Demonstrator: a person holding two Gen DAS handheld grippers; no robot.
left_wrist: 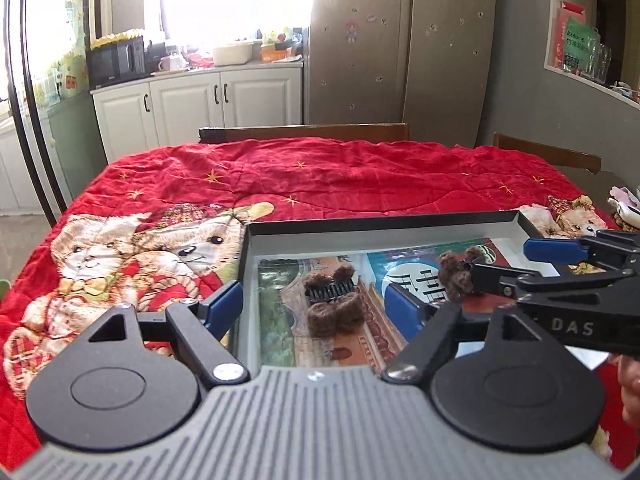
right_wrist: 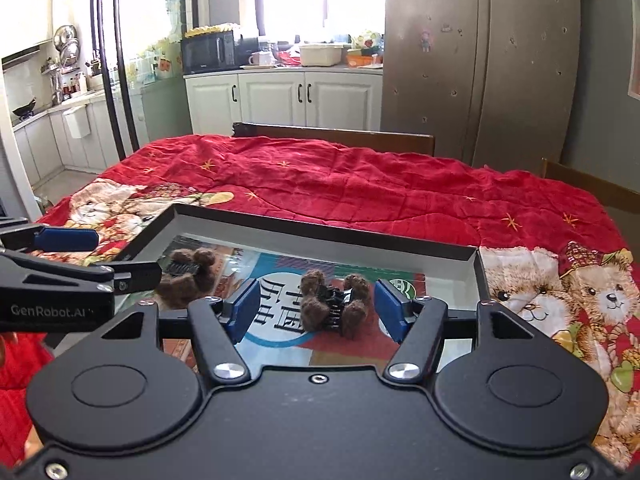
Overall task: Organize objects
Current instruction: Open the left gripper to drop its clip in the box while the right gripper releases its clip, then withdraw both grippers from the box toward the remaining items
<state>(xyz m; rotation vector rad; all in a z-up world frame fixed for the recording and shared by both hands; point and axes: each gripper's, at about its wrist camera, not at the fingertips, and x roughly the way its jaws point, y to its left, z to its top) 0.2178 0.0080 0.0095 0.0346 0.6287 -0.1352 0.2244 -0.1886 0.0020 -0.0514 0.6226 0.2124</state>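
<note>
Two brown fuzzy hair claw clips lie in a shallow grey-walled tray [left_wrist: 380, 226] [right_wrist: 320, 236] with a colourful printed floor. In the left wrist view, one clip [left_wrist: 334, 300] rests on the tray floor between the blue pads of my left gripper [left_wrist: 314, 310], which stands wide open and clear of it. The second clip [left_wrist: 460, 274] lies further right, by my right gripper [left_wrist: 520, 266]. In the right wrist view that second clip [right_wrist: 334, 304] sits between the pads of my right gripper [right_wrist: 320, 314], open, with small gaps on both sides. The first clip [right_wrist: 188, 280] lies behind my left gripper [right_wrist: 108, 256].
The tray sits on a red quilted cloth [left_wrist: 320, 176] printed with teddy bears, covering the table. Wooden chair backs [left_wrist: 304, 132] [right_wrist: 336, 136] stand at the far edge. A fridge [left_wrist: 400, 40] and white cabinets [right_wrist: 280, 96] lie beyond. A hand [left_wrist: 630, 384] shows at the right.
</note>
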